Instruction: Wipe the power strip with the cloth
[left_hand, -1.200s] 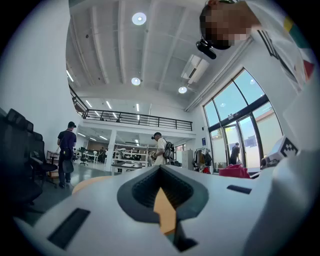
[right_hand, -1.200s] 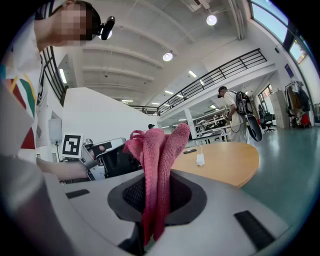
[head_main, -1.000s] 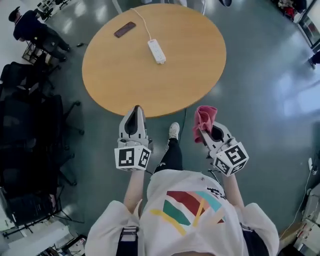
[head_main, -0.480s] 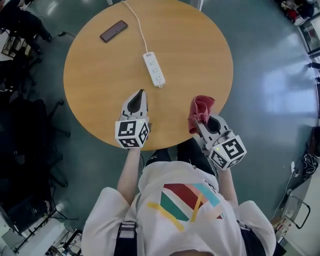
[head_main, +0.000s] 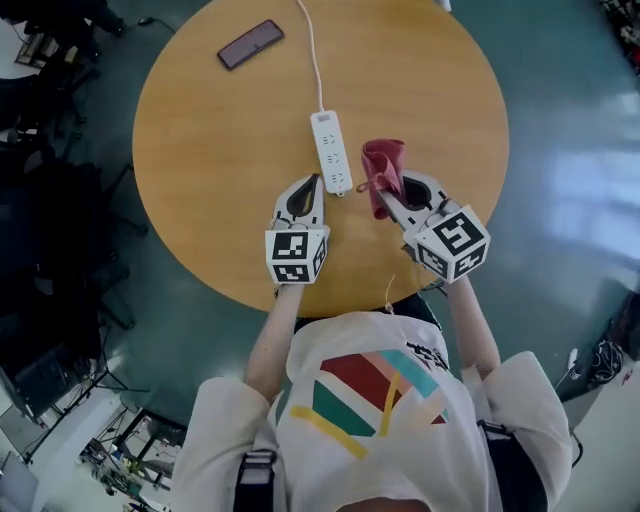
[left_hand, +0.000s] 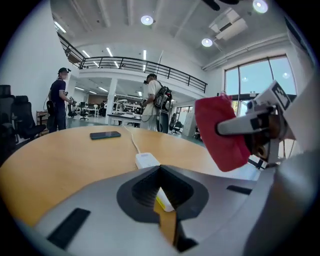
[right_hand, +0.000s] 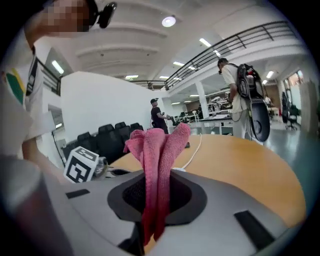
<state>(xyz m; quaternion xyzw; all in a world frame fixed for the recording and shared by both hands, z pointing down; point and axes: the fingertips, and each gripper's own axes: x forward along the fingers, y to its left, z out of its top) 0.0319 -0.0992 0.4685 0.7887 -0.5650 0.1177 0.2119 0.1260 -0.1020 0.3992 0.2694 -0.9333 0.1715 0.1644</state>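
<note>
Cloth clamped in right tool | left tool pressed together, empty | head view — power strip end between tools

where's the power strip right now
In the head view the power strip lies on the round table, near its middle, just ahead of the left gripper, with the cloth close on its right.

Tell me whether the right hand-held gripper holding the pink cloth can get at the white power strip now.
Probably yes. The right hand-held gripper holds the crumpled pink cloth just beside the white power strip, with only bare wooden table between them.
</note>
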